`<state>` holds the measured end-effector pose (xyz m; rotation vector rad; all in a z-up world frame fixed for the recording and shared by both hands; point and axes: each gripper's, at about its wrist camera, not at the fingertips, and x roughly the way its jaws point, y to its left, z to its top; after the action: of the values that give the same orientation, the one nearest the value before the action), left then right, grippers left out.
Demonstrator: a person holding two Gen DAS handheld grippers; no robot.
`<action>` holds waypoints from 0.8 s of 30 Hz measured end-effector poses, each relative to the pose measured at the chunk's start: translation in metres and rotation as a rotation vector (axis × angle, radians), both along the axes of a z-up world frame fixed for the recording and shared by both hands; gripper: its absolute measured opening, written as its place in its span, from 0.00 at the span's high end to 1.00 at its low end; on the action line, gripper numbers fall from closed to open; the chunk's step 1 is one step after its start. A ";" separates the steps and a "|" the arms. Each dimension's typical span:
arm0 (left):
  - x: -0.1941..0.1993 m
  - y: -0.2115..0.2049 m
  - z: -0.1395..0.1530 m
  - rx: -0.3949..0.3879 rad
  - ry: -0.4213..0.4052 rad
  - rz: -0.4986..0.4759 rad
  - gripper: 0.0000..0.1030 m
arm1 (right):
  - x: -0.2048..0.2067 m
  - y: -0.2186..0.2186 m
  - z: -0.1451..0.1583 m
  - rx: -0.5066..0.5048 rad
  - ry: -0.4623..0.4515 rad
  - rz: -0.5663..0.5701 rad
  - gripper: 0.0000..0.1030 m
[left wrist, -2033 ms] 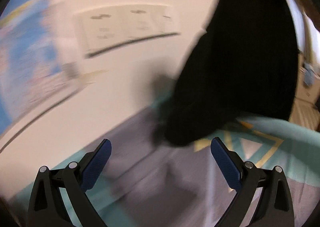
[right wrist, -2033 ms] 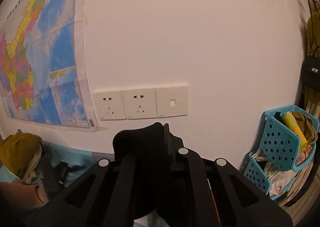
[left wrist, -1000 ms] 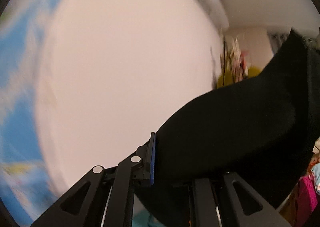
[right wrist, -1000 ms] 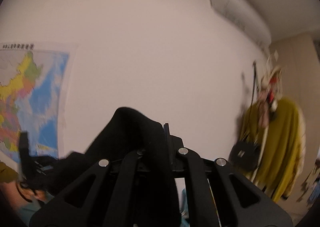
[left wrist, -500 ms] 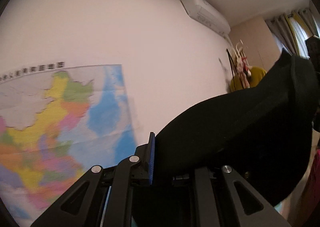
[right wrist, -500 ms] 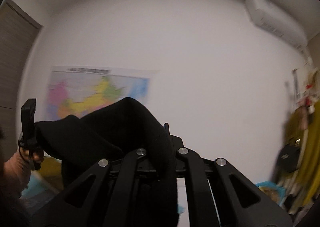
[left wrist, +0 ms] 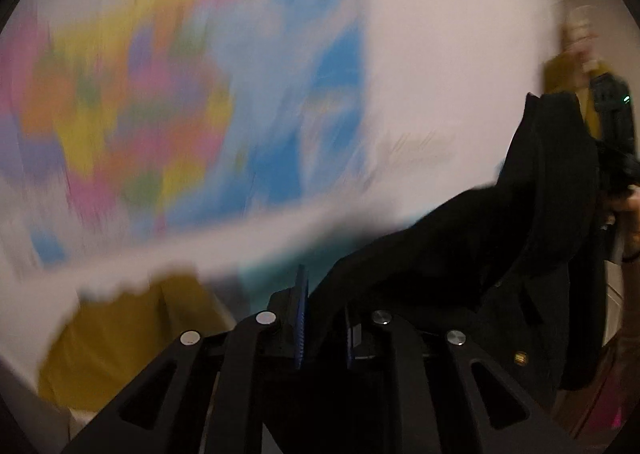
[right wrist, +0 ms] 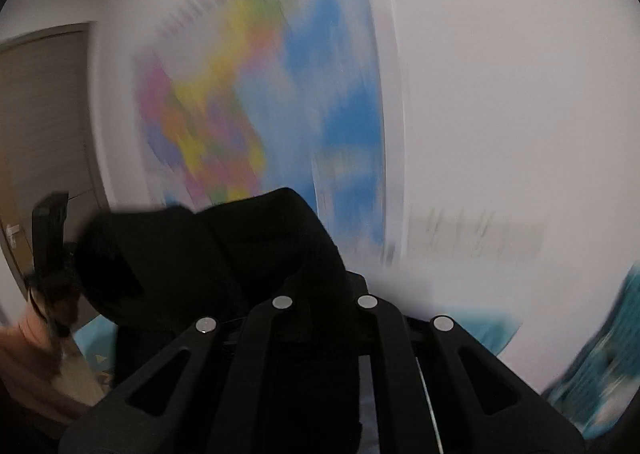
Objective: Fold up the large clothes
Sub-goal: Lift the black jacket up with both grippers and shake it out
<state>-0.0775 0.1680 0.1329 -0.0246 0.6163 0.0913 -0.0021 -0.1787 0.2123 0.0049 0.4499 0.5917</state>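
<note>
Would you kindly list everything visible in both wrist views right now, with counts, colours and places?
black garment: one, black, held up in the air between the two tongs, hanging down at the right of the left wrist view
wall map: one, multicoloured with blue, on the white wall, heavily blurred
door: one, grey-brown, far left of the right wrist view
yellow cloth: one, mustard yellow, lower left of the left wrist view, blurred
teal surface: one, teal, lower right of the right wrist view, blurred
left tongs: one, black with blue pads, shut on the garment
right tongs: one, black, shut on the garment, tips hidden by cloth
</note>
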 end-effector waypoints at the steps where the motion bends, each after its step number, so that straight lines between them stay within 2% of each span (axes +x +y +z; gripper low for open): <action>1: 0.017 0.011 -0.023 -0.021 0.059 0.030 0.92 | 0.021 0.009 -0.021 -0.039 0.038 -0.010 0.97; 2: 0.035 0.022 -0.049 -0.038 0.117 0.058 0.94 | 0.053 0.020 -0.056 -0.071 0.124 -0.028 0.97; 4: 0.074 0.043 -0.101 -0.079 0.232 0.095 0.97 | 0.091 0.035 -0.108 -0.117 0.241 -0.028 0.97; 5: 0.089 0.050 -0.120 -0.072 0.275 0.130 0.99 | 0.116 0.042 -0.145 -0.144 0.336 -0.046 0.97; 8: 0.118 0.064 -0.153 -0.078 0.334 0.145 0.98 | 0.147 0.043 -0.188 -0.136 0.425 -0.080 0.97; 10: 0.129 0.074 -0.157 -0.106 0.337 0.138 0.98 | 0.159 0.027 -0.195 -0.079 0.453 -0.120 0.97; 13: 0.132 0.079 -0.159 -0.082 0.332 0.161 0.93 | 0.187 0.000 -0.205 0.016 0.541 -0.182 0.93; 14: 0.134 0.079 -0.159 -0.069 0.337 0.171 0.86 | 0.192 -0.002 -0.210 0.009 0.566 -0.215 0.74; 15: 0.136 0.078 -0.157 -0.052 0.341 0.178 0.74 | 0.198 -0.004 -0.217 -0.009 0.591 -0.253 0.62; 16: 0.137 0.073 -0.154 -0.032 0.331 0.155 0.68 | 0.202 -0.006 -0.225 -0.033 0.604 -0.297 0.46; 17: 0.134 0.065 -0.149 -0.016 0.308 0.122 0.59 | 0.203 -0.006 -0.227 -0.038 0.604 -0.314 0.41; 19: 0.131 0.048 -0.142 0.013 0.259 0.032 0.51 | 0.197 -0.005 -0.228 -0.051 0.590 -0.297 0.42; 20: 0.131 0.039 -0.142 0.027 0.251 -0.015 0.40 | 0.189 0.000 -0.223 -0.095 0.555 -0.282 0.40; 21: 0.133 0.029 -0.144 0.042 0.255 -0.061 0.34 | 0.180 0.006 -0.220 -0.147 0.521 -0.268 0.36; 22: 0.135 0.023 -0.147 0.054 0.260 -0.084 0.34 | 0.175 0.010 -0.218 -0.171 0.505 -0.260 0.29; 24: 0.141 0.009 -0.156 0.078 0.297 -0.109 0.35 | 0.155 0.014 -0.213 -0.213 0.478 -0.226 0.28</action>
<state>0.0638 0.1772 -0.0230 0.0996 0.9093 0.0130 0.1528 -0.1646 -0.0005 -0.0063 0.9624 0.3124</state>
